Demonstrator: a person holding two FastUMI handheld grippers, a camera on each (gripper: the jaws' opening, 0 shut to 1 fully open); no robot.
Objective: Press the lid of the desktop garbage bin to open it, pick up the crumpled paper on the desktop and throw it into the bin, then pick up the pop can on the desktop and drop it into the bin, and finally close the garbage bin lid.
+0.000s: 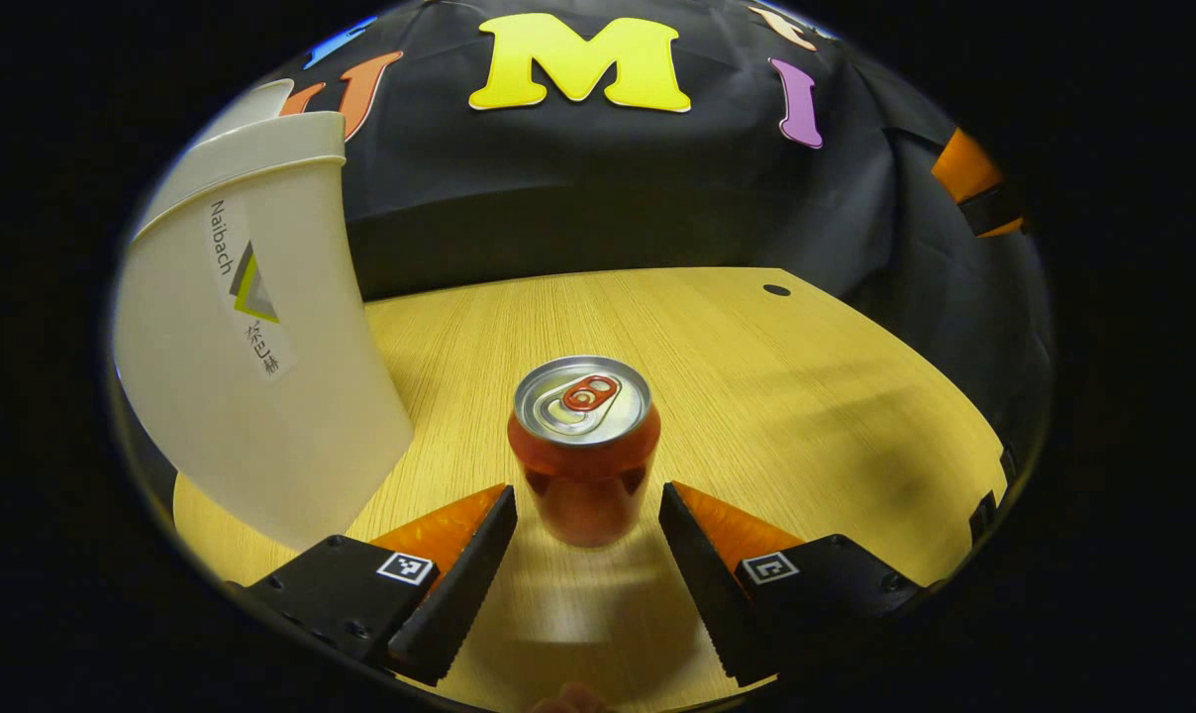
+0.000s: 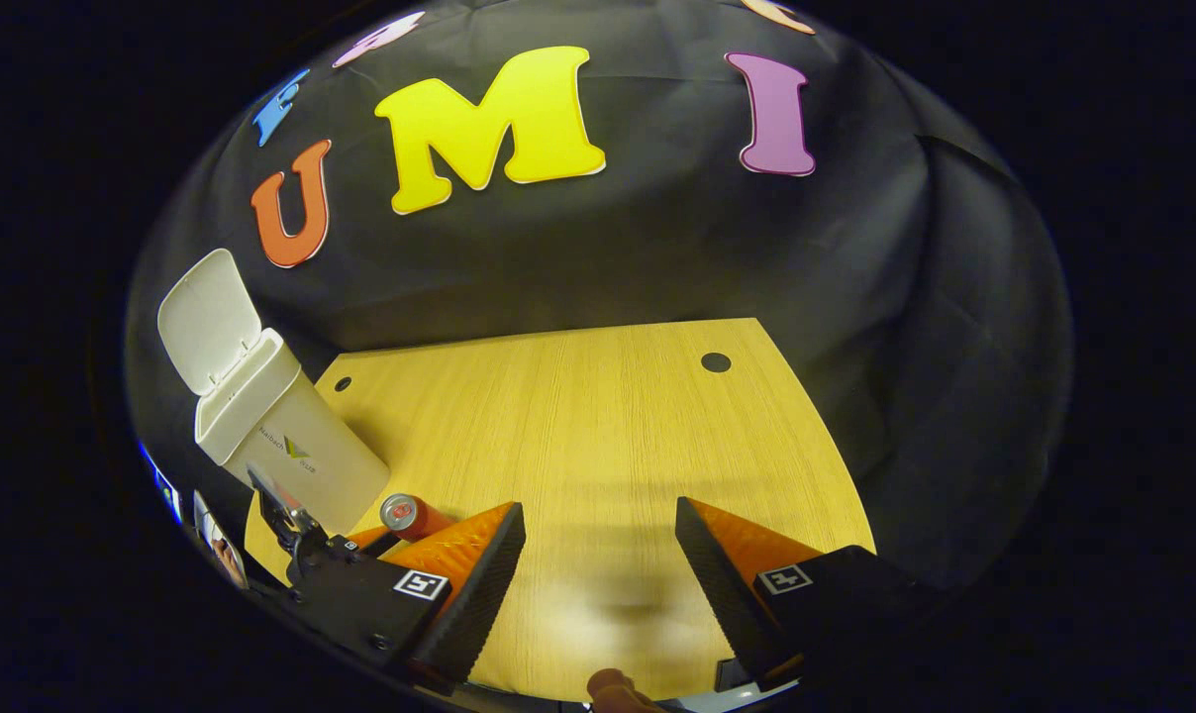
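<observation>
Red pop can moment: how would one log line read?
red aluminium pop can: upright, between open left gripper | white plastic bin: lid up | right gripper: open

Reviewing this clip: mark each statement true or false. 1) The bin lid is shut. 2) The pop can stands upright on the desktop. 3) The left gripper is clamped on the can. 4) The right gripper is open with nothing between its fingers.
1) False: the lid of the garbage bin is raised, as the right gripper view shows.
2) True: the pop can stands upright on the desktop.
3) False: the left gripper is open, with gaps on both sides of the can.
4) True: the right gripper is open over bare desktop.
</observation>
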